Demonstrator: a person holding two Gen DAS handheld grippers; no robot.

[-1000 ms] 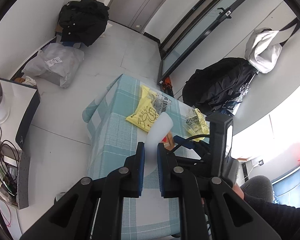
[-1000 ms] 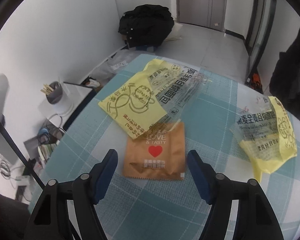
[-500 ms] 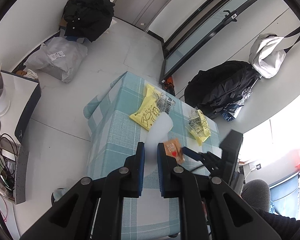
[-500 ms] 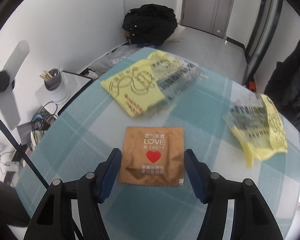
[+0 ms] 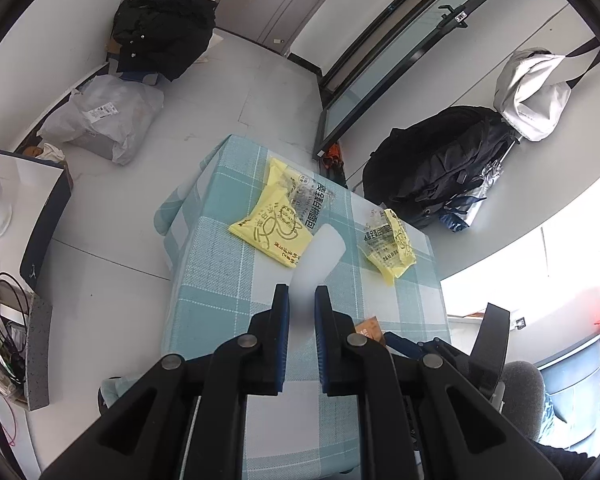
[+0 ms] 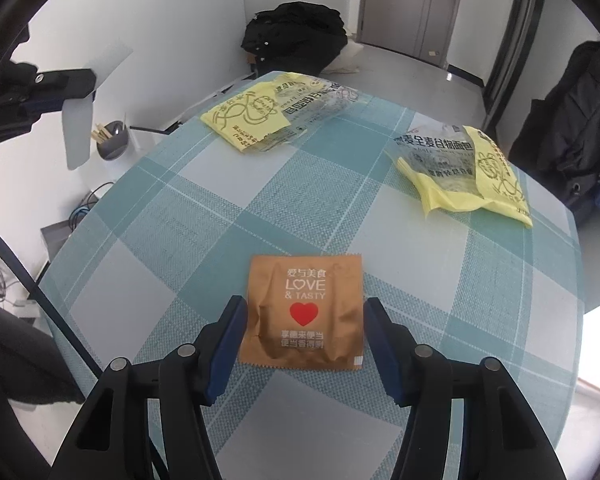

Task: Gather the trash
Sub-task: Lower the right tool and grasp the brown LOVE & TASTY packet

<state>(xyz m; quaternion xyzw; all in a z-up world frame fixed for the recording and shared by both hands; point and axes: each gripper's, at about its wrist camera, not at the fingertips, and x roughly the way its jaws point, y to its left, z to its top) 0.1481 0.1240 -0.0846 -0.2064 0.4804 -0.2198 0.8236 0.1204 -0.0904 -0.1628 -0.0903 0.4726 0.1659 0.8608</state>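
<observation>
Bare tablecloth (image 6: 204, 216) surrounds the brown packet (image 6: 303, 312); yellow wrappers (image 6: 260, 114) lie well beyond.

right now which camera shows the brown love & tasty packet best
The right wrist view. The brown packet lies flat and whole on the checked tablecloth, print readable, between the closing jaws of the right tool, which do not press it yet. The left wrist view shows only a corner of it behind the left tool.

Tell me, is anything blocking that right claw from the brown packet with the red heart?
Nothing visible. The brown packet lies flat on the checked tablecloth, already between the closing fingers of the right gripper, their pads not yet touching it.
</observation>
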